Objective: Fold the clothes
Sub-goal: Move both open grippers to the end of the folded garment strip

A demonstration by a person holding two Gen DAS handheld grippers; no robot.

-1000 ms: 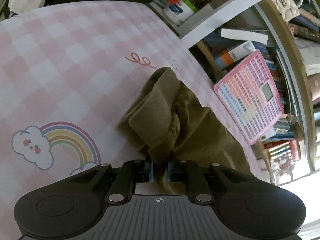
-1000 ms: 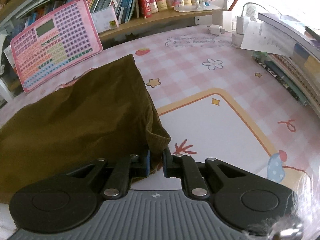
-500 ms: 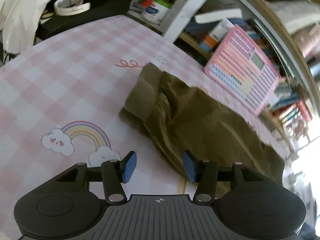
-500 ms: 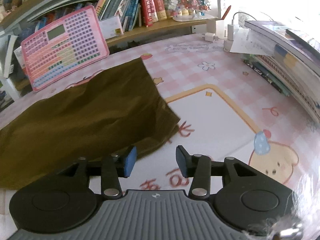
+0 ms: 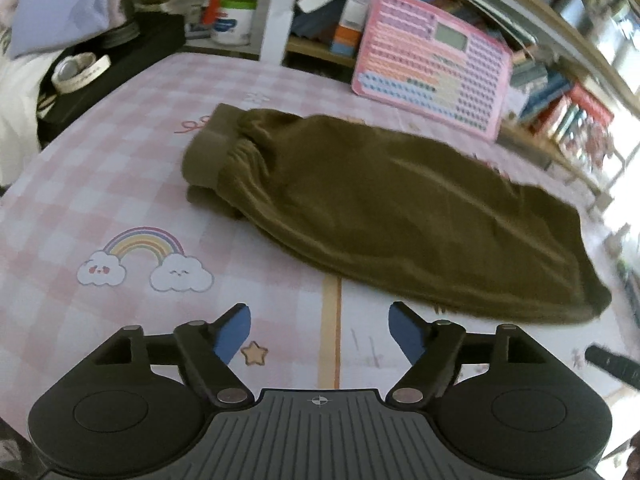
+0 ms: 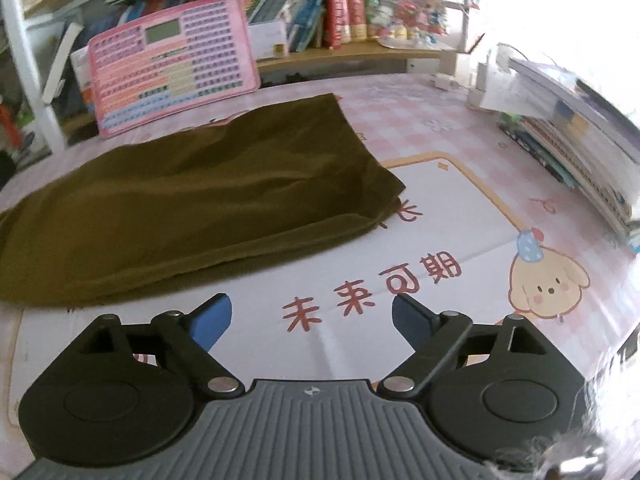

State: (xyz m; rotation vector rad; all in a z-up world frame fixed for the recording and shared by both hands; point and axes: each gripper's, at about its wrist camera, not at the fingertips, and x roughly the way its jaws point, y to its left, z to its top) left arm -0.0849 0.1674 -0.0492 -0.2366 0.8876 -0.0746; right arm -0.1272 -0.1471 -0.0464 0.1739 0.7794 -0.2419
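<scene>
Garment: olive-brown trousers (image 5: pixel 400 208), folded lengthwise into one long band, lying flat across the pink checked desk mat (image 5: pixel 80 168). Pretty sure they're trousers, going by the bunched elastic-looking waistband (image 5: pixel 208 148) at the left end.

Other end: the hem corner (image 6: pixel 384 192) sits on the white panel of the mat, partly covering some red print.

Left gripper (image 5: pixel 320 332): fingers spread wide, nothing between the blue pads (image 5: pixel 232 332), hovering over the mat just in front of the near edge of the trousers, not touching them.

Right gripper (image 6: pixel 312 318): same deal, jaws wide apart and empty, above the red Chinese characters (image 6: pixel 372 292), a little short of the cloth.

Mat art: rainbow with two clouds (image 5: pixel 144 260) near the left gripper, cartoon puppy (image 6: pixel 548 284) off to the right gripper's side.

Behind the trousers: a pink calculator-style board (image 6: pixel 172 80) leaning on a shelf of books (image 6: pixel 340 12).

Right edge: a stack of books and papers (image 6: pixel 580 128).

Far left: black item with a white band (image 5: pixel 80 72) on it, kinda blurry.
</scene>
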